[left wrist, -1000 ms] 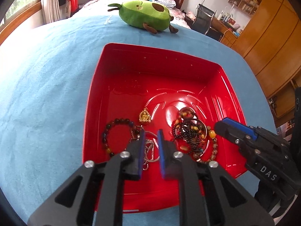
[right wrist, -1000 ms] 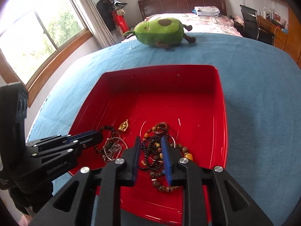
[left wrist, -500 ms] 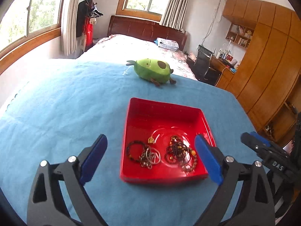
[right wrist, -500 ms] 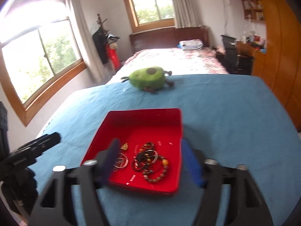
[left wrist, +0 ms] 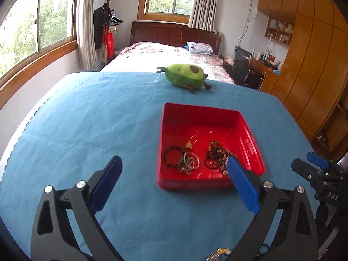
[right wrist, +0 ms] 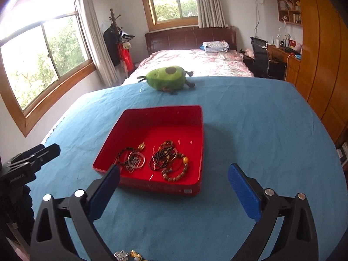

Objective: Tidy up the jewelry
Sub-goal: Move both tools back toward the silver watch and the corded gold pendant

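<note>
- Jewelry, near edge: a few small gold and silver pieces lie on the blue cloth at the very bottom of both wrist views, below the grippers; too cropped to count.
- Left gripper: one unit, two blue-padded fingers. Jaws spread wide with nothing between them, raised above the cloth on the near side of the tray. The right-hand pad overlaps the tray's near right corner in its own view only.
- Right gripper: one unit, two blue-padded fingers. Jaws have just been opening and stand wide, nothing between them. The gripper sits near and slightly right of the tray.
- Red tray: one square plastic tray on the cloth, just beyond both grippers.
- Jewelry in the tray: two clusters on the near half of the floor, apart from each other.
  - Left cluster: one dark bead bracelet, clear rings with a chain, and one small gold pendant at its far edge.
  - Right cluster: tangled bead strands, dark and brown, with one amber bead; the strand count cannot be told.
- Far half of the tray floor: bare.
- Avocado plush toy: one, at the far edge of the cloth, well apart from the tray.
- Bed: one, beyond the cloth.
</note>
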Demonstrator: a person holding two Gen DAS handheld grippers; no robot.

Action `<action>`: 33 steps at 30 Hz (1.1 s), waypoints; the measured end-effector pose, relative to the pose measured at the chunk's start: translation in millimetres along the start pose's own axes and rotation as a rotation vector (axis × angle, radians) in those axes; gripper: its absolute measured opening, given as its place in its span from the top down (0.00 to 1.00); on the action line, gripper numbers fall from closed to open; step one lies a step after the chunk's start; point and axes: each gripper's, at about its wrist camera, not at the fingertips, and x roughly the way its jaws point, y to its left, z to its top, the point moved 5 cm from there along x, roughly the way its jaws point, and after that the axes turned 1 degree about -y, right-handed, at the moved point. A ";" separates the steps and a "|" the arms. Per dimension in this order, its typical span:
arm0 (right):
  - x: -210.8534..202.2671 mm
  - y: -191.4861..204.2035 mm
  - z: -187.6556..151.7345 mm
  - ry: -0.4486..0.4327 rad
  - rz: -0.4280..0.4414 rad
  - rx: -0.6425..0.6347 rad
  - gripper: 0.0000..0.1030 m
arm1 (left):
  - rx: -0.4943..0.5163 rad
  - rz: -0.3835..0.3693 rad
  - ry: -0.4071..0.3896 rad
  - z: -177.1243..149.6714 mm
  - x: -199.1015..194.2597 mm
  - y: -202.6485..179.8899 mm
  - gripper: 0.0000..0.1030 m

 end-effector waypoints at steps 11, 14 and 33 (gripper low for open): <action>-29.0 25.7 -58.8 0.032 0.057 -0.016 0.04 | 0.073 -0.005 0.071 -72.7 -24.0 -2.6 0.07; -38.7 28.1 -79.3 0.041 0.055 -0.025 0.04 | 0.086 -0.013 0.091 -95.3 -30.0 -2.7 0.07; -54.4 5.1 -159.0 0.122 0.081 0.038 0.10 | 0.181 -0.043 0.285 -206.6 -11.6 -30.5 0.07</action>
